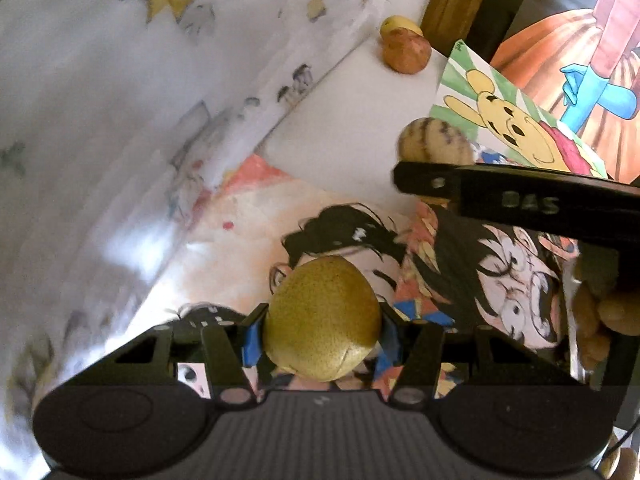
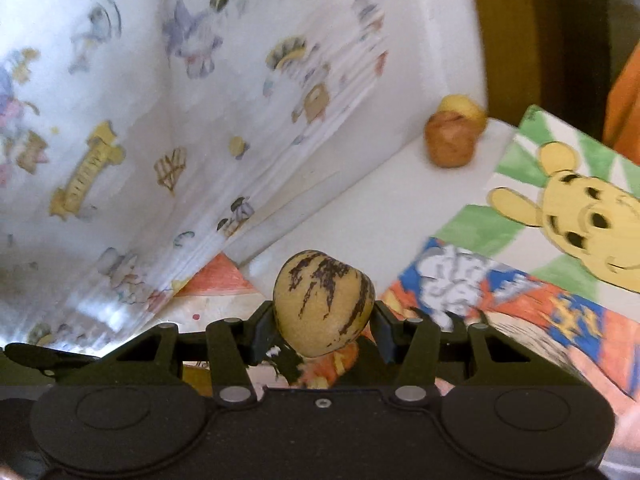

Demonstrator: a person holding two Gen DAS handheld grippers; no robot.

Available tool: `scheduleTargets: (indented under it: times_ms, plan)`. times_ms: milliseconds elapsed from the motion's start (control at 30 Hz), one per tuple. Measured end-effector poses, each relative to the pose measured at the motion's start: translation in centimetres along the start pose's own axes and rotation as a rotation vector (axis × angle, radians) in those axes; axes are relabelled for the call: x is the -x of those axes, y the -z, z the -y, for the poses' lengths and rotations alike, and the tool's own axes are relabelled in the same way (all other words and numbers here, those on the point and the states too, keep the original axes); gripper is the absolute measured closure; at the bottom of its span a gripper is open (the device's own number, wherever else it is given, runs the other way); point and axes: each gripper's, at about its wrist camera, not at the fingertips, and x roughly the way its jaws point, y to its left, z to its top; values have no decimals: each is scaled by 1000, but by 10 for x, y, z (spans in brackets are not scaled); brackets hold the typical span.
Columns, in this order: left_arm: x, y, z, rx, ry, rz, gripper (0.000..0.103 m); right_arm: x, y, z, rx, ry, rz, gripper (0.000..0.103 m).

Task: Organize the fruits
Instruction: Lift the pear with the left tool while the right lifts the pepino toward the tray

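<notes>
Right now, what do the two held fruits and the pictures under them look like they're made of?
Speckled fruit in the left gripper: firm, matte yellow-green skin with fine dots and a seam-like crease, so possibly plastic. Striped fruit in the right gripper: matte tan skin with dark purple streaks; real or fake, I cannot tell. Cartoon pictures: flat paper or card, hand-coloured look.

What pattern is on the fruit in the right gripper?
Dark purple streaks on tan-yellow skin; right wrist view.
</notes>
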Motion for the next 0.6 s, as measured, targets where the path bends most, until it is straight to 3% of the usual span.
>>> scheduleTargets:
  times_ms: [600]
  plan:
    - [39, 31, 85, -84, 65, 41, 43, 147, 40, 50, -42, 127, 126, 50]
